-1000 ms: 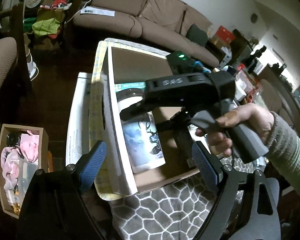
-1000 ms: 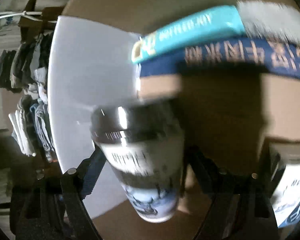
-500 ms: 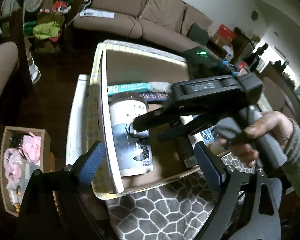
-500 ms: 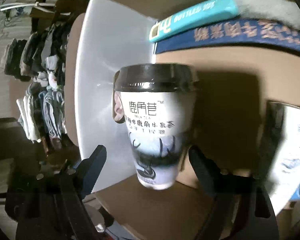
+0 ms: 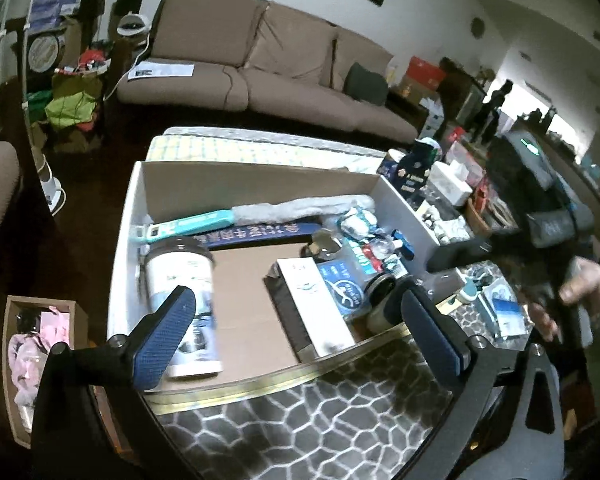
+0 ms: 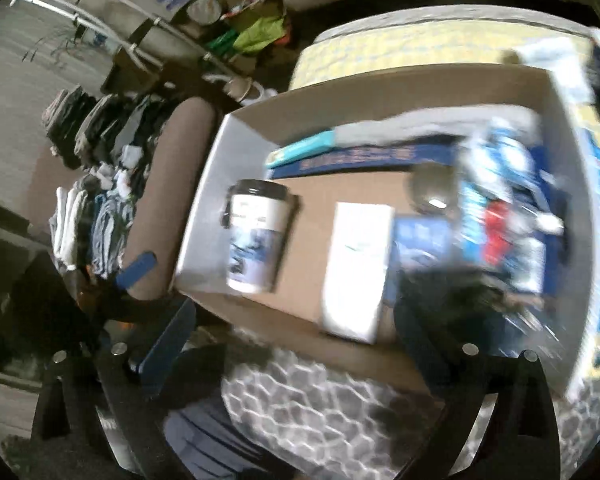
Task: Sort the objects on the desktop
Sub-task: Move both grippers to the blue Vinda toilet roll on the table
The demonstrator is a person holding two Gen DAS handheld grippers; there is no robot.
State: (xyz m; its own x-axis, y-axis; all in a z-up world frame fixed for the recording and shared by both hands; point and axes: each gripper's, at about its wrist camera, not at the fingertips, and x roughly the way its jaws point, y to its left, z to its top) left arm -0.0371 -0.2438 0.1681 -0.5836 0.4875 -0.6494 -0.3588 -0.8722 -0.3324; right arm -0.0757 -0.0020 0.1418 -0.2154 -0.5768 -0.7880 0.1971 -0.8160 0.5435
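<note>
A milk tea cup [image 5: 180,276] [image 6: 256,232] with a black lid stands at the left end of an open cardboard box [image 5: 260,168] [image 6: 380,76]. A white carton [image 5: 316,304] [image 6: 356,272], a teal box [image 5: 192,224] and several blue packets lie beside it. My left gripper [image 5: 296,336] hovers over the box's near edge, its jaws opening, nothing between them. My right gripper [image 6: 292,332] is high above the near edge, jaws opening and empty. A hand [image 5: 580,292] holds it at the right. One left pad [image 6: 138,270] shows beside the box.
The box sits on a table with a honeycomb-patterned cloth [image 5: 300,420]. Small bottles and packets [image 5: 448,192] crowd the table to the right. A brown sofa [image 5: 260,60] stands behind. A small open box with pink items [image 5: 32,352] sits on the floor, left.
The right gripper let go of the milk tea cup and pulled up and back out of the box. The cup stays standing inside. The left gripper rose and its jaws widened.
</note>
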